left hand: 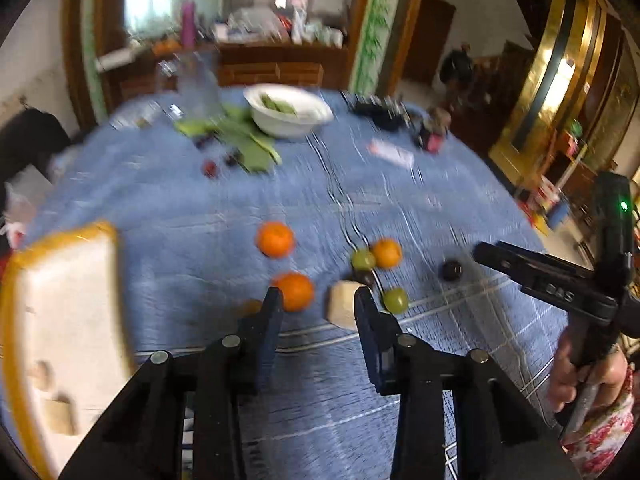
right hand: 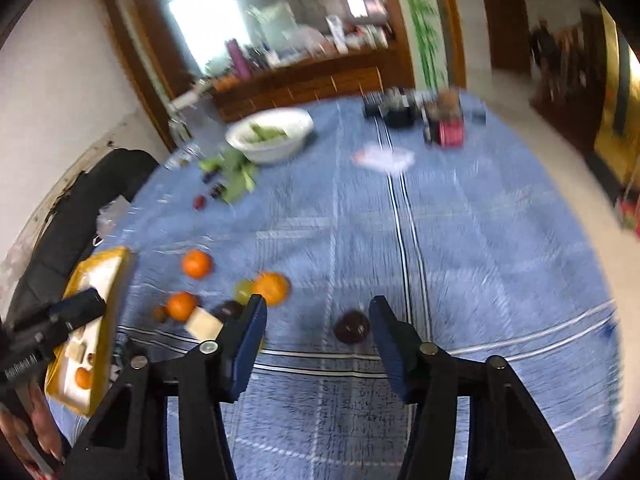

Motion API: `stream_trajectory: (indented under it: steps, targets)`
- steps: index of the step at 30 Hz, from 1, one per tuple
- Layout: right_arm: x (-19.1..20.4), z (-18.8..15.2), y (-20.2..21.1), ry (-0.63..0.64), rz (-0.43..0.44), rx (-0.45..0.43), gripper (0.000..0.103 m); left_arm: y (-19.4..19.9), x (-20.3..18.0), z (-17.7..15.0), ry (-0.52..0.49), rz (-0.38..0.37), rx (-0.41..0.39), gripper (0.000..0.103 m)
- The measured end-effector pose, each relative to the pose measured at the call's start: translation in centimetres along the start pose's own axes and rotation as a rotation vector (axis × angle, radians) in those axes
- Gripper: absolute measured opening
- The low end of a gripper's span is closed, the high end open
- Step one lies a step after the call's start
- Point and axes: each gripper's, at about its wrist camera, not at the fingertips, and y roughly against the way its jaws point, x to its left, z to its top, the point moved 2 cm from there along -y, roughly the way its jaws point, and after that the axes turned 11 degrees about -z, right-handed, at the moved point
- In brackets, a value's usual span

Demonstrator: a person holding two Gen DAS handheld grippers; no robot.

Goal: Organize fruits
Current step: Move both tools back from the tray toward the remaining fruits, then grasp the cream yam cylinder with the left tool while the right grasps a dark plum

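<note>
Loose fruit lies on a blue cloth: three oranges, the nearest [left hand: 295, 290] by my left gripper, two green fruits [left hand: 395, 300], dark plums [left hand: 451, 270] and a pale block [left hand: 343, 309]. A yellow-rimmed white tray [left hand: 60, 320] sits at the left and holds a few pieces [right hand: 83, 377]. My left gripper [left hand: 318, 300] is open, above the cloth, with the orange and the block between its fingertips. My right gripper [right hand: 318, 312] is open, with a dark plum [right hand: 352, 326] just inside its right finger. Both views are blurred.
A white bowl of greens [left hand: 288, 110] stands at the back with green leaves [left hand: 248, 140] and small dark fruits [left hand: 209, 168] beside it. Dark clutter [left hand: 384, 110] and a white packet [left hand: 392, 152] lie at the back right. A bottle [left hand: 198, 84] stands behind.
</note>
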Motion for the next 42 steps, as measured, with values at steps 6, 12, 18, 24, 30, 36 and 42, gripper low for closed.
stream_trajectory:
  steps: [6,12,18,24,30,36,42]
  targets:
    - [-0.6,-0.7,-2.8,0.020,-0.041,0.003,0.056,-4.5,-2.1,-0.4,-0.103,-0.028,0.033,0.035]
    - [-0.3,-0.9,-4.0,0.037,-0.026,0.012,0.056,-7.5,-2.1,-1.1,-0.150,0.027,0.076,0.035]
    - [-0.1,-1.4,-5.1,0.064,-0.042,0.049,0.038,-6.9,-1.3,-1.3,-0.121,0.003,0.057,0.032]
    - [0.1,-1.7,-5.1,0.088,-0.058,0.043,0.032,-9.3,-1.3,-1.7,-0.103,0.026,0.113,0.037]
    - [-0.3,-1.7,-4.8,0.061,-0.036,0.037,0.029,-8.7,-1.5,-1.8,-0.083,0.028,0.083,0.037]
    - [0.0,-1.5,-3.3,0.051,0.027,-0.024,0.029,-5.5,-2.5,-2.2,-0.085,0.029,0.015,0.037]
    - [1.8,-1.6,-1.5,0.067,0.088,-0.054,0.029,-0.4,-0.8,-2.9,-0.007,0.047,-0.053,0.037]
